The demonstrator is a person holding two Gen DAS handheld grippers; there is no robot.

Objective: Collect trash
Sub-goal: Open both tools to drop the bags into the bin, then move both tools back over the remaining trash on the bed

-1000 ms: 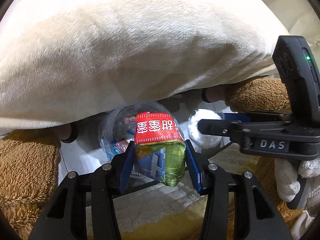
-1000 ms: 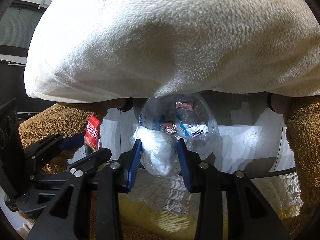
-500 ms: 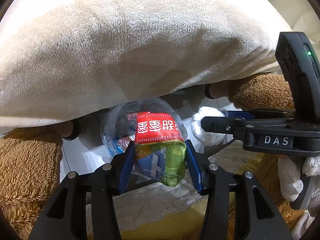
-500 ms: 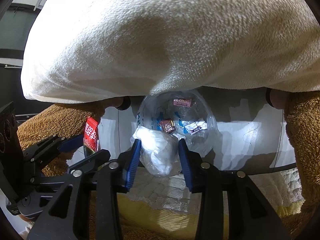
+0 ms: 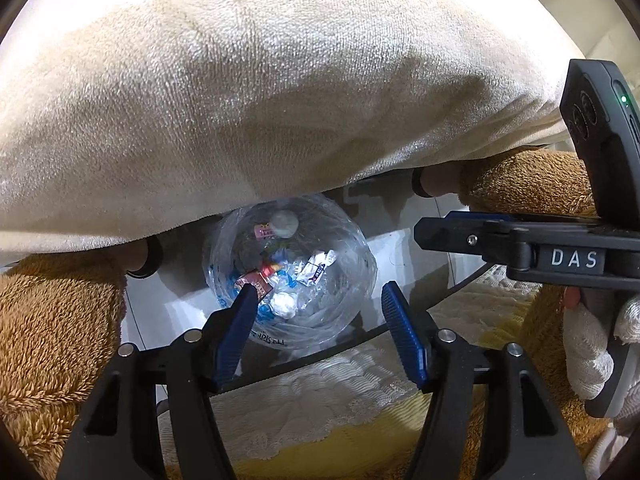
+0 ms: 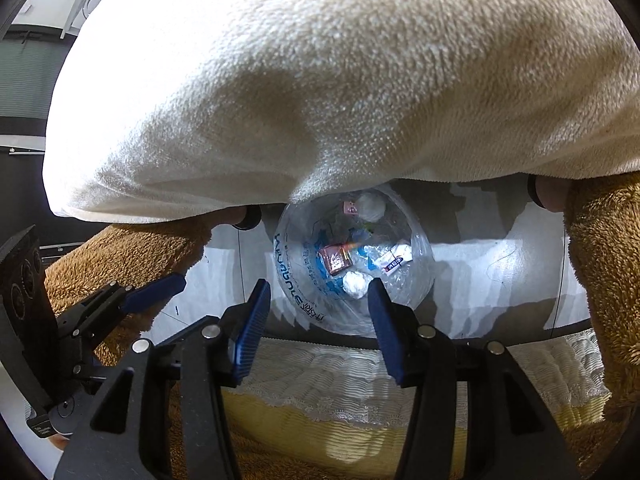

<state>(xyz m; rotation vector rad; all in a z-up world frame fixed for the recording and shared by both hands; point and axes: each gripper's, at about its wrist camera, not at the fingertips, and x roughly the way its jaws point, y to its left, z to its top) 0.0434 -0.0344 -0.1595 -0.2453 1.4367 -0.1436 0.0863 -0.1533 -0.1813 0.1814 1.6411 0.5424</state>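
My left gripper (image 5: pixel 316 316) and right gripper (image 6: pixel 316 312), jaws just opened and empty, hover directly above the trash bag (image 5: pixel 340 280).

Both wrist cameras look steeply down, side by side; both share the clear trash bag (image 5: pixel 288 272) (image 6: pixel 352 264) below

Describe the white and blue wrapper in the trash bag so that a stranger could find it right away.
Start at the clear plastic bag that stands open on the pale floor, below the hem of the big cream fleece. Among the scraps in its bottom, look to the right-hand side in the right wrist view. The white and blue wrapper lies there, flat and printed, unlike the crumpled white wad and the reddish-brown wrapper.
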